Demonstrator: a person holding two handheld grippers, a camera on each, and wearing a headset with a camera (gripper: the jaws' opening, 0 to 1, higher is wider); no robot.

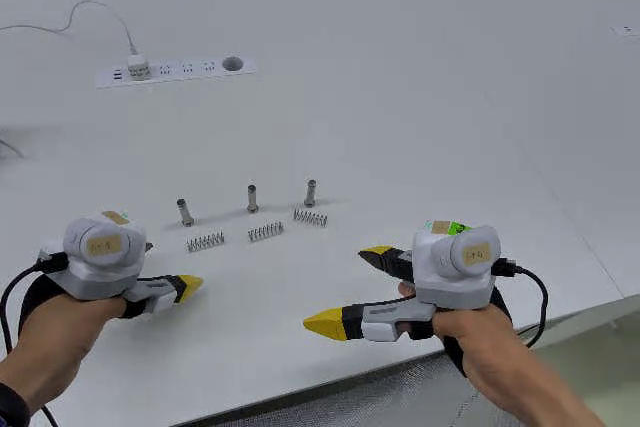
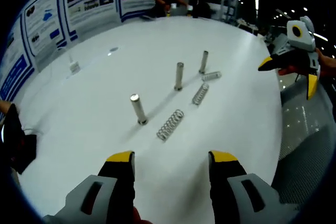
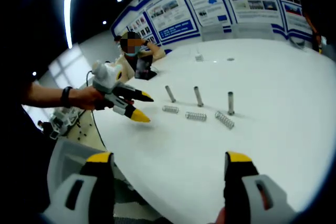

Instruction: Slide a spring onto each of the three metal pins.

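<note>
Three metal pins stand upright in a row on the white table: left pin (image 1: 185, 212), middle pin (image 1: 252, 198), right pin (image 1: 310, 193). A loose spring lies flat in front of each: left spring (image 1: 205, 242), middle spring (image 1: 265, 232), right spring (image 1: 310, 217). My left gripper (image 1: 172, 273) rests low at the near left, open and empty, its jaws facing the nearest pin (image 2: 138, 109) and spring (image 2: 170, 124). At the near right, my right gripper (image 1: 350, 287) is open wide with nothing in it, short of the right pin (image 3: 230, 103) and spring (image 3: 224, 119).
A white power strip (image 1: 175, 70) with a plugged cable lies at the back left. The table's front edge (image 1: 560, 312) runs just under the right hand. A person (image 3: 137, 51) sits at the far side of the table, below wall posters (image 3: 210, 9).
</note>
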